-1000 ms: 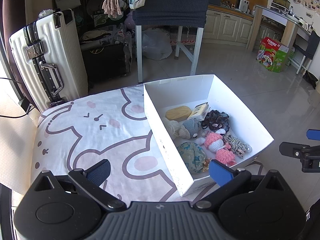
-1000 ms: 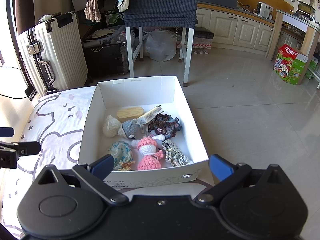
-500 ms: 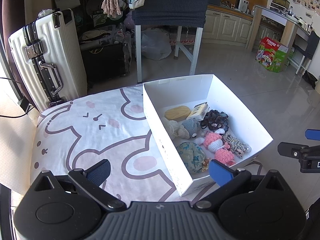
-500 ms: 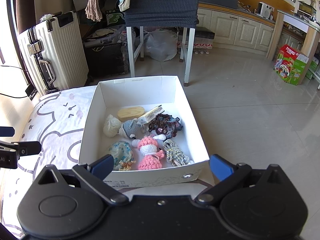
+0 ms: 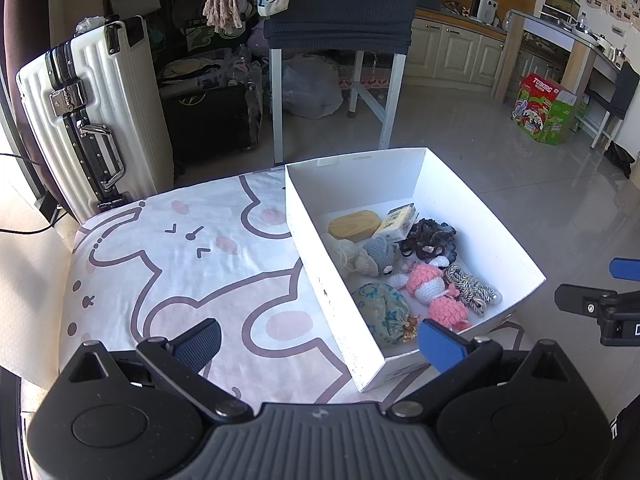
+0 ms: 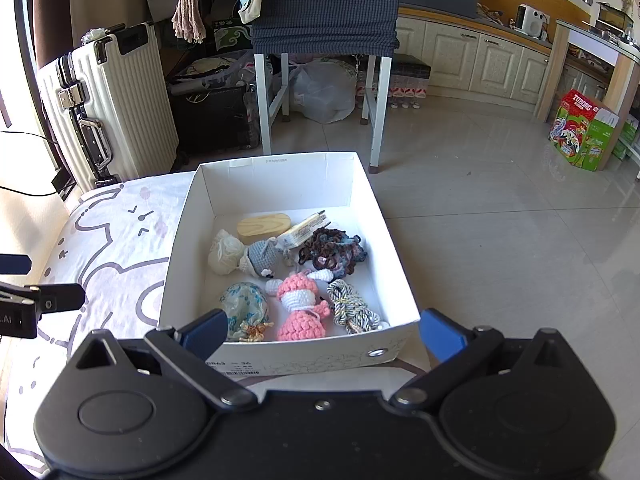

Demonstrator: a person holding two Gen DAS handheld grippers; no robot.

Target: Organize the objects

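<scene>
Two hand-held claws hover above a white cardboard box (image 6: pixel 394 256) set on a bench covered with a white cloth printed with a pink cartoon animal (image 5: pixel 188 264), both with jaws spread wide and nothing between them; the left claw (image 5: pixel 318 342) hangs over the cloth at the box's near left corner, the right claw (image 6: pixel 322 330) over the box's near wall. Inside the box lie an oval wooden block (image 6: pixel 262 227), a small cream printed packet (image 6: pixel 302 231), a cream yarn ball (image 6: pixel 224 254), a grey crocheted toy (image 6: pixel 262 259), a dark brown-and-blue crocheted ruffle (image 6: pixel 334 248), a pink-and-white crocheted doll (image 6: pixel 300 306), a striped twisted cord (image 6: pixel 352 310) and a blue patterned drawstring pouch (image 6: pixel 244 306). No item is in hand, so the sorting appears to sit between picks or at its outset. The next move, by this reading, calls for one claw to dip past the near wall and close on a single soft piece, likely the doll or pouch nearest it, without snagging its neighbours
</scene>
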